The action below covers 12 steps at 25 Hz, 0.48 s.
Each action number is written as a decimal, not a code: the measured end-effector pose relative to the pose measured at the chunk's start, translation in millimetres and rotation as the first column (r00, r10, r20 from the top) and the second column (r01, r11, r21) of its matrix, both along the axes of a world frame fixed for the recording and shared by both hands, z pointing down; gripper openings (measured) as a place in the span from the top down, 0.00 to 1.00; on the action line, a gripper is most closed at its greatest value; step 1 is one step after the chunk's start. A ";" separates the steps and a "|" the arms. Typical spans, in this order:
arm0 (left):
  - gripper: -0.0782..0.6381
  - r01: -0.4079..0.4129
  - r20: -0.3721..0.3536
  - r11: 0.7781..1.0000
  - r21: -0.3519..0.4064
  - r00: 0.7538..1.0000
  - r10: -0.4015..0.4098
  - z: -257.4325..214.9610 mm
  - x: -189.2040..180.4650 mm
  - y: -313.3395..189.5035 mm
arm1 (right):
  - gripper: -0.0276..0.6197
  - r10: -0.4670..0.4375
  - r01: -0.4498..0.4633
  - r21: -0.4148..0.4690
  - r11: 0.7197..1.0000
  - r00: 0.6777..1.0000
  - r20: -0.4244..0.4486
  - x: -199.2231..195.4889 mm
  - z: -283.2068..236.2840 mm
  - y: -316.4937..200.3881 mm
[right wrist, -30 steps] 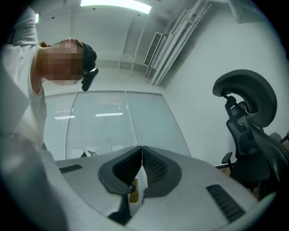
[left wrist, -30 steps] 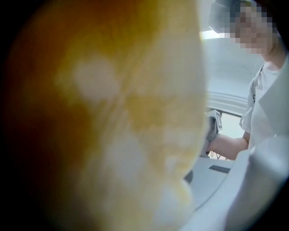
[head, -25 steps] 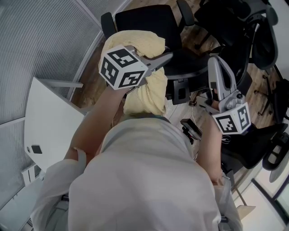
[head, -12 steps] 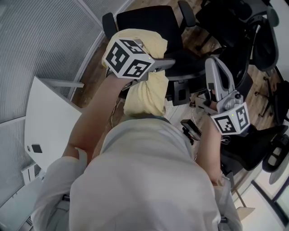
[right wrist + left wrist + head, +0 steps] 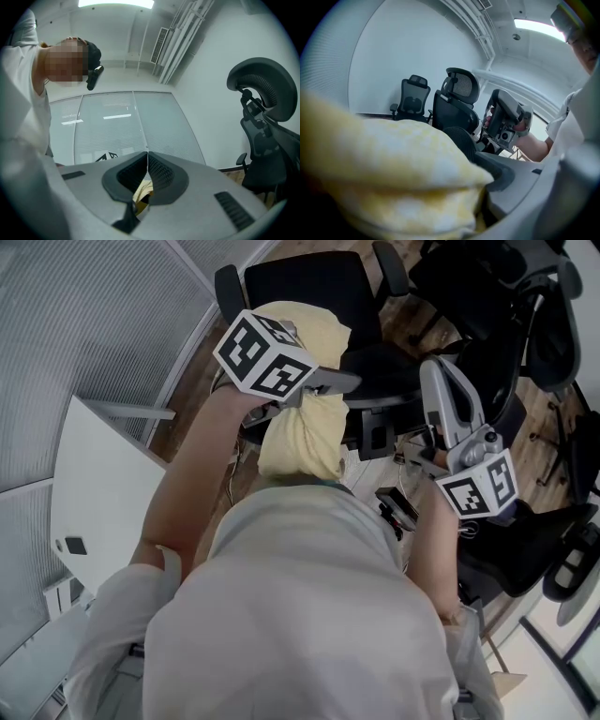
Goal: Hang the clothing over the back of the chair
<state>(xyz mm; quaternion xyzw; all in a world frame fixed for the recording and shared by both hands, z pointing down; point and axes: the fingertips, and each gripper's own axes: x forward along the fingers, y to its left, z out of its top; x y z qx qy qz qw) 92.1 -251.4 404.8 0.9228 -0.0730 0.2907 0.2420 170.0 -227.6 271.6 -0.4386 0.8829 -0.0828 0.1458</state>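
Observation:
Yellow clothing (image 5: pixel 302 418) lies draped over the back of a black office chair (image 5: pixel 309 285), just in front of the person. My left gripper (image 5: pixel 326 388) rests at the top of the cloth. Its jaws have just been opening and stand wide, with the cloth (image 5: pixel 393 159) still bulging between them. Only one grey finger (image 5: pixel 506 176) shows; the cloth hides the other. My right gripper (image 5: pixel 435 373) is held to the right of the chair, pointing away from the person. It is shut with nothing gripped, pads meeting (image 5: pixel 147 161).
More black office chairs (image 5: pixel 525 315) crowd the right side, one with a mesh headrest (image 5: pixel 262 84). A white table (image 5: pixel 94 484) stands at the left beside a glass wall with blinds (image 5: pixel 84 324). A small black device (image 5: pixel 398 507) lies below the chair.
My left gripper has tipped downward over the chair back and its jaws have spread apart around the cloth. The yellow clothing stays draped on the chair. My right gripper has barely moved.

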 end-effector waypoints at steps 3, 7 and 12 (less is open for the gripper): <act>0.45 0.000 -0.009 1.000 -0.029 1.000 0.000 -0.2 -1.8 1.9 | 0.92 -0.009 0.009 0.001 1.000 1.000 -0.001 -1.4 -0.6 -1.0; 0.45 0.025 0.059 0.999 -0.042 0.998 -0.022 7.7 -9.7 0.0 | 0.92 -0.016 0.016 0.000 1.000 1.000 -0.004 -1.6 0.0 -1.3; 0.45 0.043 0.068 0.998 -0.044 0.997 -0.040 6.2 -9.6 -1.1 | 0.92 -0.022 0.022 -0.004 1.000 1.000 -0.008 -2.7 0.2 -0.7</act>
